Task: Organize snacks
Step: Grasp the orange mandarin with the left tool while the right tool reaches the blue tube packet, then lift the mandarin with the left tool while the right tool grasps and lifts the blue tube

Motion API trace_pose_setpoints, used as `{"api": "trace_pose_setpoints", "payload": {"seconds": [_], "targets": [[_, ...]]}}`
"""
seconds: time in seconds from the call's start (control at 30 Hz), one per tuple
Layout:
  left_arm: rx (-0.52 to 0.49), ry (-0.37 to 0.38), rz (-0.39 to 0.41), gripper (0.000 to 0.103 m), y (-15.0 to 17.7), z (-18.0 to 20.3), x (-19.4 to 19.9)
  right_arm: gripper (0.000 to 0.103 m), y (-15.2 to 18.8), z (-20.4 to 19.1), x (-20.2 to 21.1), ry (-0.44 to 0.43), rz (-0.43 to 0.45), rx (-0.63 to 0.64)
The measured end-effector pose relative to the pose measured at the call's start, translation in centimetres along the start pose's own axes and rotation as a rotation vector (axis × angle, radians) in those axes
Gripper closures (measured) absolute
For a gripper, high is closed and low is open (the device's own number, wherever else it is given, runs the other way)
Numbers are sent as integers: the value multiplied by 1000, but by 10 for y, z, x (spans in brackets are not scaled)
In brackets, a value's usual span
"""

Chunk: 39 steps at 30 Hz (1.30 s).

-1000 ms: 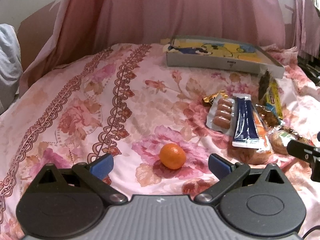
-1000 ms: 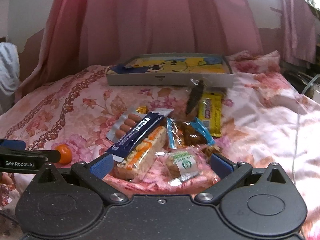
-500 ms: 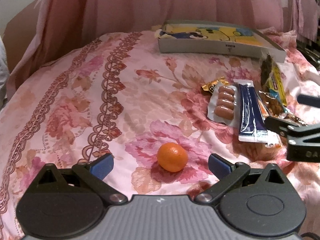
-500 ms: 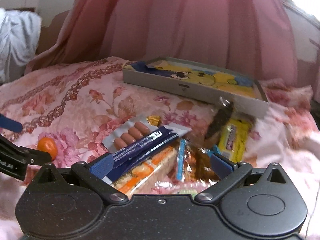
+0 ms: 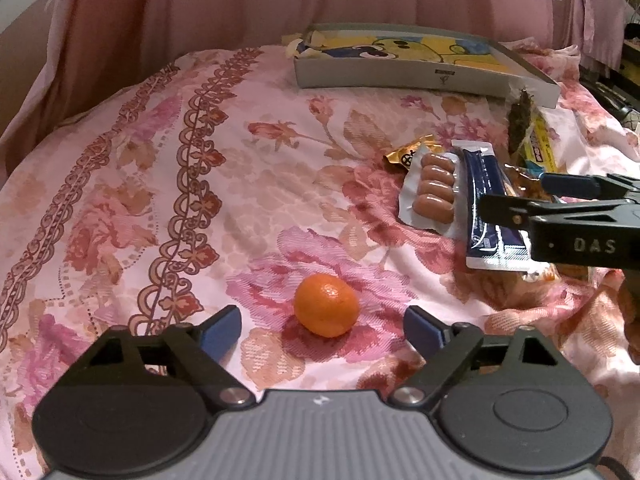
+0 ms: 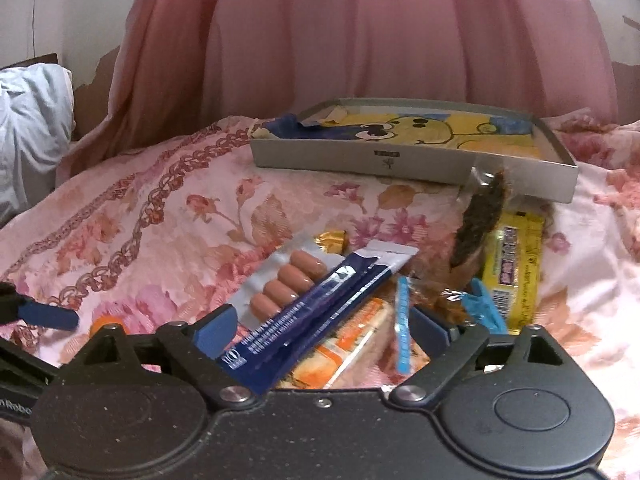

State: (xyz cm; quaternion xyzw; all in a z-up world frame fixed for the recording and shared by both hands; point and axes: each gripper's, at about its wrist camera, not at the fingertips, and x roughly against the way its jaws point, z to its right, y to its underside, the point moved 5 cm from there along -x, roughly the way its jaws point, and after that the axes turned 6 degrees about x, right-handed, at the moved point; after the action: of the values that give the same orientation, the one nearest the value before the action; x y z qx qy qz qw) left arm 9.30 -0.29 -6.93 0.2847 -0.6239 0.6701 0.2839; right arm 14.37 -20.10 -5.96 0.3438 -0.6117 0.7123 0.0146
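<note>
An orange mandarin lies on the floral bedspread, just ahead of and between the tips of my open left gripper. My right gripper is open too, low over a heap of snacks: a dark blue packet lies between its fingers on top of an orange-and-white bar. A sausage pack, a yellow bar and a dark leafy snack lie around it. A shallow grey box with a yellow cartoon lining stands at the back. In the left wrist view the right gripper comes in from the right.
Pink curtains hang behind the bed. A white pillow sits at the far left. The bedspread left of the snacks is bare fabric with brown scroll bands.
My right gripper has dropped and moved forward over the snack heap, so the blue packet now lies between its fingers. The left gripper has edged closer to the mandarin.
</note>
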Motion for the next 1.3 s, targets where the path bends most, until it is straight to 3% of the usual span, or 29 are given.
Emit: {"api": "trace_pose_setpoints", "payload": {"seconds": [0.5, 0.83, 1.03, 1.3], "targets": [[14, 13, -26, 32, -1, 2, -7, 14, 3, -12, -24, 38, -65, -6], [71, 28, -29, 48, -5, 3, -14, 26, 10, -7, -23, 54, -113, -34], [79, 29, -32, 66, -7, 7, -16, 32, 11, -5, -22, 53, -124, -62], [101, 27, -28, 67, -6, 8, -15, 46, 13, 3, -18, 64, -126, -116]]}}
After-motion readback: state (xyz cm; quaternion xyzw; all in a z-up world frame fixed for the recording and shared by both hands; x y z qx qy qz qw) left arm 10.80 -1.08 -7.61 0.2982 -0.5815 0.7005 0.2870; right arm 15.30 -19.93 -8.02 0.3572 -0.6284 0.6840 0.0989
